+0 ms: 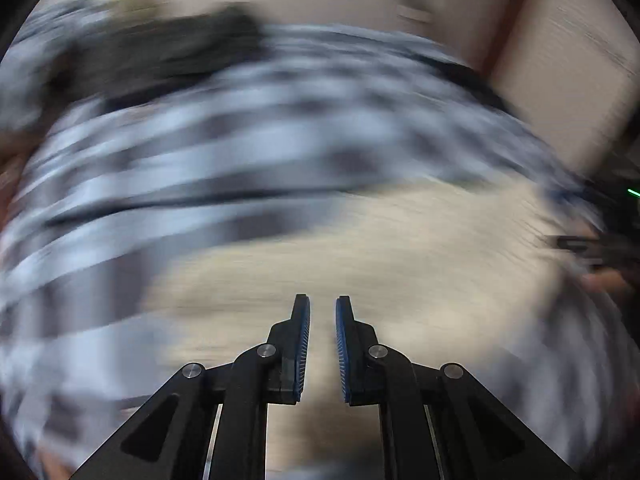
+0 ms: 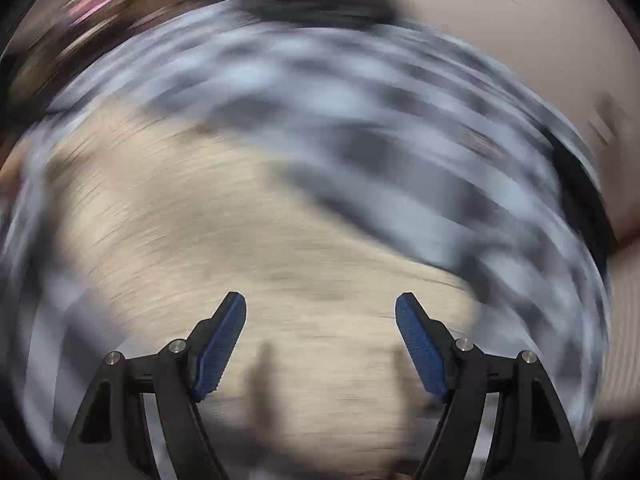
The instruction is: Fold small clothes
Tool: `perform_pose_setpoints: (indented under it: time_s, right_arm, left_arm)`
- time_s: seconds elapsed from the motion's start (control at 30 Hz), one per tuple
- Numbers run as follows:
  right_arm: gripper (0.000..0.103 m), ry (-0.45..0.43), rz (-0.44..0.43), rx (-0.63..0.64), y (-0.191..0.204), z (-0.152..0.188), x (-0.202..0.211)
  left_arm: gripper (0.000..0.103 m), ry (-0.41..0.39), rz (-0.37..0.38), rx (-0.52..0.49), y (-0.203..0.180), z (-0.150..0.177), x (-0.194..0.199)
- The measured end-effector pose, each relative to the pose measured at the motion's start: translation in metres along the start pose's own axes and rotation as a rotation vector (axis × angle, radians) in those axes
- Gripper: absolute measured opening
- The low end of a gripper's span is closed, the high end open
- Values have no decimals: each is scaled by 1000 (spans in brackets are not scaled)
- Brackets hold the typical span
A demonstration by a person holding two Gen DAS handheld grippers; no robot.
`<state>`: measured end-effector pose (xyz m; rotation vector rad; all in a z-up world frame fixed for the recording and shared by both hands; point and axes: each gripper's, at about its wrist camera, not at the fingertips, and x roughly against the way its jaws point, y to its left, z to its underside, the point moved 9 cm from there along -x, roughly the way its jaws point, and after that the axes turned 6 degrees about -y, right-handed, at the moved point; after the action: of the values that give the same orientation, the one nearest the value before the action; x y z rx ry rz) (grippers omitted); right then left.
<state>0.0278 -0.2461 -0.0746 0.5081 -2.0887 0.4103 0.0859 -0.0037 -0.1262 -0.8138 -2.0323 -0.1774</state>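
Both views are heavily motion-blurred. A black, white and grey-blue checked garment (image 1: 240,140) lies spread on the pale wooden table (image 1: 400,260), filling the top and left of the left wrist view. My left gripper (image 1: 323,300) hovers over bare wood beside the cloth, shut to a thin slit with nothing between its pads. In the right wrist view the same checked garment (image 2: 360,120) arcs across the top and right, and bare table (image 2: 180,220) lies below it. My right gripper (image 2: 321,298) is open wide over the wood, holding nothing.
A dark patch of fabric (image 1: 160,52) sits at the garment's far edge. Beyond it a beige surface with a reddish strip (image 1: 508,32) shows. A dark blurred shape (image 1: 592,248) enters at the right edge. Blurred clutter (image 2: 80,20) fills the right view's upper left.
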Motion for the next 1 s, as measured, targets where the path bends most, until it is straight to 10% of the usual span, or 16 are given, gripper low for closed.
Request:
perform_pose_setpoints:
  time_s: [0.1,0.2,0.4,0.73,1.0]
  right_arm:
    - [74,66,-99,202,69,11,-14]
    - [74,161,-87,314,81,37,-43]
    - [73,193,-102,259,25,62,-44]
    - [80,339,-90,54,-58,124,-11]
    - [81,249,291,-80,-128,111,29]
  left_arm:
    - [11,175,171,-53,-54,34,-27]
    - [10,288,180,-14,-53,69,-52]
    - [9,331,383,415,14,80,-55]
    - [9,320,186,283,98,89,-20]
    - [10,155,-209,238,179,42,31]
